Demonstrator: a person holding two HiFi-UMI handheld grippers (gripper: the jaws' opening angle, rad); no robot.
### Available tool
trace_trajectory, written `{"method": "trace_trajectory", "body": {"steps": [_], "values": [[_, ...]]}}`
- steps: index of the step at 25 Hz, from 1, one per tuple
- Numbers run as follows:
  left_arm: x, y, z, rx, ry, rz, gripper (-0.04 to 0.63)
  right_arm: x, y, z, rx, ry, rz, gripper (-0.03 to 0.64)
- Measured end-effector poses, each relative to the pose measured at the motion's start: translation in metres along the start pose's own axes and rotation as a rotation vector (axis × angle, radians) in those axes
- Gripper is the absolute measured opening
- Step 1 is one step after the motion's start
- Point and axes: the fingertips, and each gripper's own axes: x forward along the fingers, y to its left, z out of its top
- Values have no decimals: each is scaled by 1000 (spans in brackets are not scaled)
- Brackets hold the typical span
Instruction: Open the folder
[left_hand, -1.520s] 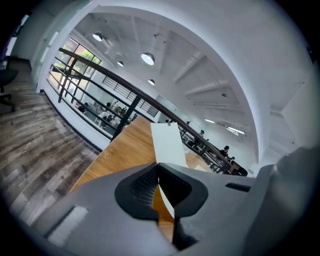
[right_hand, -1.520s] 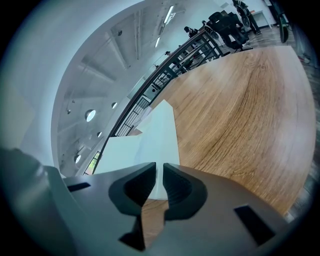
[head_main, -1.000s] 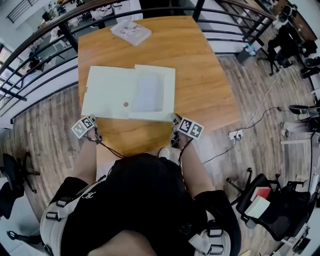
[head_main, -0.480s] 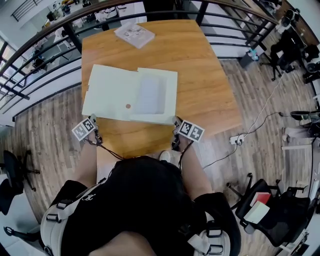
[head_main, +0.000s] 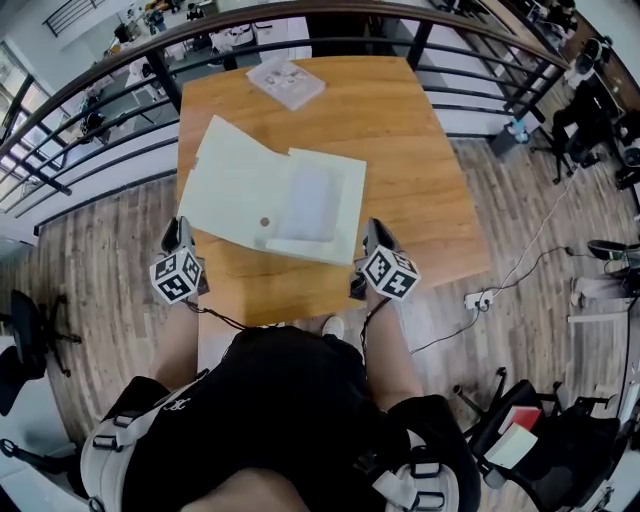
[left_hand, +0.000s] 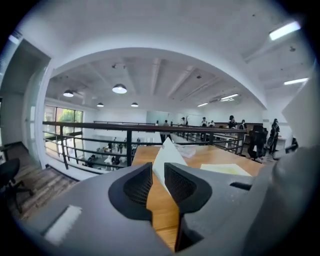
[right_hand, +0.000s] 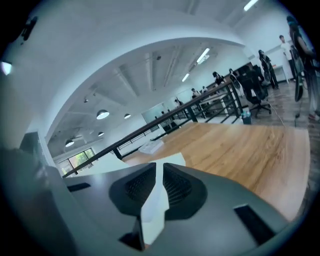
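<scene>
Head view: pale folder sits on the near half of the wood table, skewed, its far-left corner aimed at the railing. There's a lighter rectangular patch on its rt half and a small brown dot near the middle, toward the near edge. I've got a gripper at each near corner of the folder, both out over the table's near edge.

R gripper: jaws narrow and clamped on the folder's edge. The white sheet runs through the gap and sticks out below the pads toward the cam. The rest of the folder spreads away past the tips, above the tabletop.

L gripper: jaws have just been opening. The gap is narrow now w/ bare wood showing through it. The folder corner stands up tilted as a white triangle just past the tips, its edge running along the pad at picture-right. Fisheye view, so I can't be sure it touches that pad, but the two pads aren't pinching it.

Booklet is at the table's far end, well apart from the folder. On the floor, a power strip lies rt of the table and a dark chair stands off to the left. People are at desks beyond the railing.
</scene>
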Motion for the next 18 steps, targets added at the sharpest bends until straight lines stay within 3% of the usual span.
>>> {"method": "trace_trajectory", "body": {"steps": [5,9,14,18], "values": [[-16,-62,45,92,-114,-117,50,-16,52,60,-270,-183,38,29],[-28,-120,69,198,-196,-228,16,-30,91,82,-437,-288,53,6],[-55,-194,86,345,-296,-373,5,-45,116,90,-493,-342,69,6],[-60,-227,81,364,-297,-462,5,-50,132,90,-515,-370,102,6]]}}
